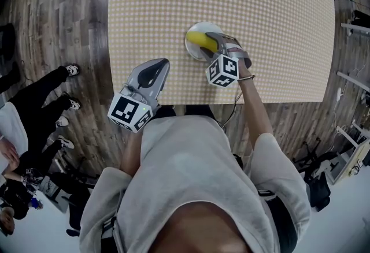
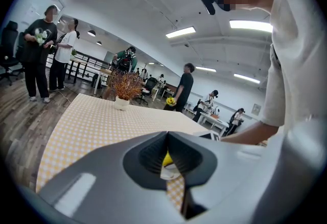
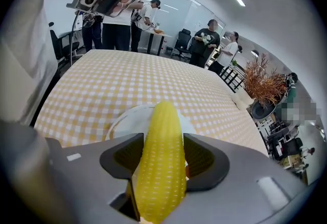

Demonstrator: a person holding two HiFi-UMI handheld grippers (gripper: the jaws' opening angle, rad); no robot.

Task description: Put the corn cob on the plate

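Two jaws of right gripper (image 3: 162, 152) clamp corn cob (image 3: 161, 177), tip over plate (image 3: 124, 119); left gripper (image 2: 167, 137) closed.

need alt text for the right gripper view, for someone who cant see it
The right gripper has its two grey jaws shut on a yellow corn cob, held lengthwise over a white plate on a yellow-and-white checked table. Beyond the table, several people stand in a bright open office, and a pot of dried reddish branches shows at the right.
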